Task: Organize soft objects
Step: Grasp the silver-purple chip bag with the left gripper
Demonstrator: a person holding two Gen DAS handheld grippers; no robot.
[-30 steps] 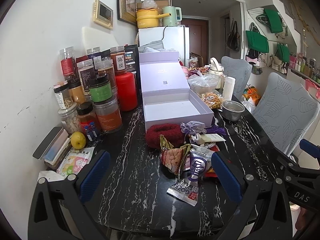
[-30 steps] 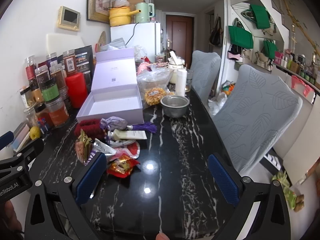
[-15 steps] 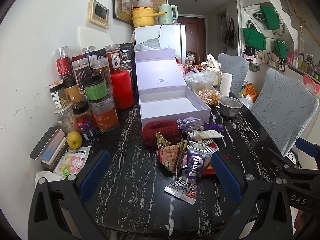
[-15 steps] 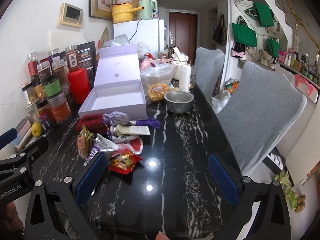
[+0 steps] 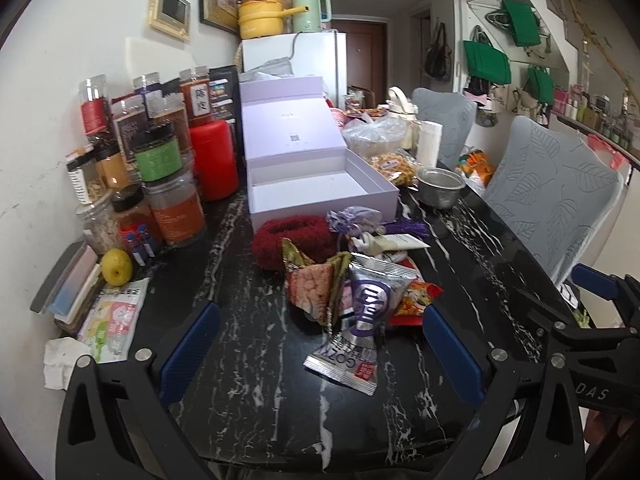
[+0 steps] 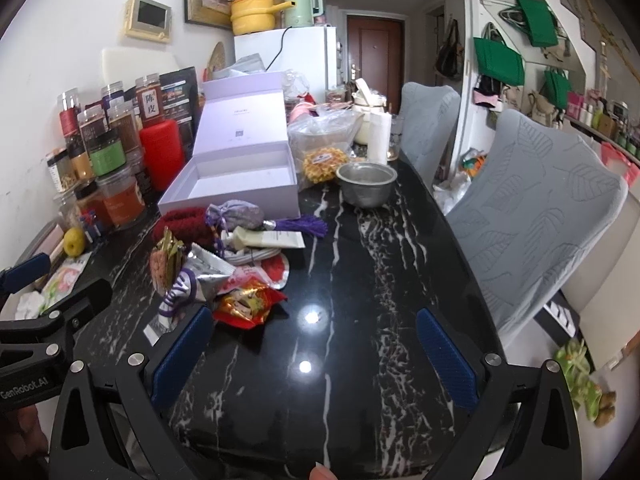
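Two grippers nearest, left gripper [image 5: 320,344] and right gripper [image 6: 312,344], both spread wide with nothing held, above black marble table [image 6: 360,280]; beyond, heaped snack packets [image 5: 360,296], then red knitted band [image 5: 296,236] and lavender sachet [image 5: 354,218], just before open lilac box [image 5: 320,184] farthest.

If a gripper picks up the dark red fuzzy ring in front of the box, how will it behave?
The dark red fuzzy ring looks plush, so it will probably squash and sag, not stay stiff. It seems light. The fuzzy surface should grip well; a snack packet leaning against it may shift.
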